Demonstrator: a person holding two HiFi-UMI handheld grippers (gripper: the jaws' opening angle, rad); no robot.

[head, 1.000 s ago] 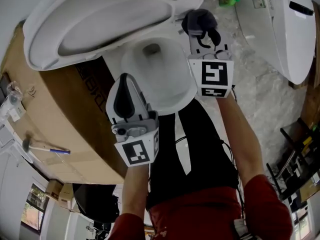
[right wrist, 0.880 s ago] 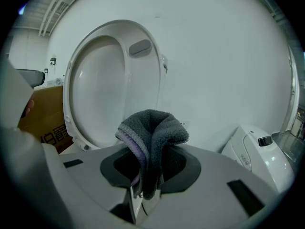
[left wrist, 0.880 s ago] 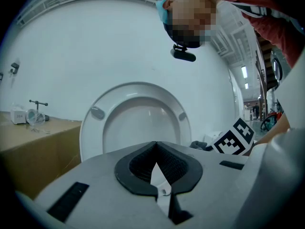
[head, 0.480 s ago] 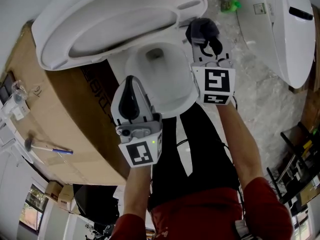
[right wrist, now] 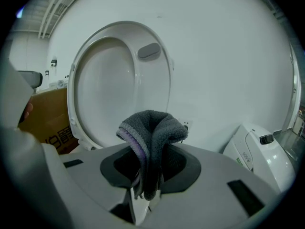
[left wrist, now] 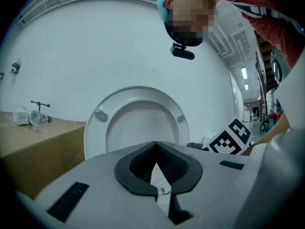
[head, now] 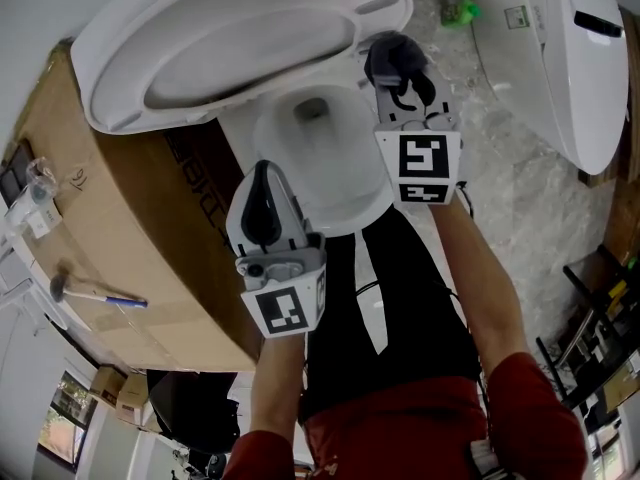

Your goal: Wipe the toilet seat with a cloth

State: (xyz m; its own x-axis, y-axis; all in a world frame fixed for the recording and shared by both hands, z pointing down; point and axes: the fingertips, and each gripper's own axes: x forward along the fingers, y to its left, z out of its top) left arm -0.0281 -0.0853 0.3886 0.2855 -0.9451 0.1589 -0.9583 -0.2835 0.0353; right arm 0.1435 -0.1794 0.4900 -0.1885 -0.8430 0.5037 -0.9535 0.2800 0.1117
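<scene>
- Right gripper [right wrist: 147, 178]: jaws closed on a folded grey cloth [right wrist: 151, 132], with the bulk bunched above the pads.
- Left gripper [left wrist: 157, 173]: jaws closed, nothing between them. It is held over the bowl [head: 320, 158] at its 7 o'clock rim.
- Cloth located at 1 o'clock of the bowl, near the hinge. The seat [head: 225, 43] is stood up at 11 o'clock, underside toward both grippers. Cloth-to-seat contact cannot be confirmed.
- Risk: only a narrow fold is pinched. Drag along the seat could pull the cloth free, and it would likely drop into the bowl.
- Risk: the seat is judged free on its hinge and is not braced by the left gripper. A hard push could swing it.
- Risk: if the wad is flattened, bare jaw tips could scrape the seat.
- Right gripper view only: the grip on the cloth is shown clearly. In the head view the cloth is just a dark lump.
- Head view only: the bowl, a box [head: 100, 218] at 9 o'clock and a second toilet [head: 560, 58] at 2 o'clock.
- Left gripper view only: the whole seat ring is seen with both bumpers [left wrist: 100, 113].
</scene>
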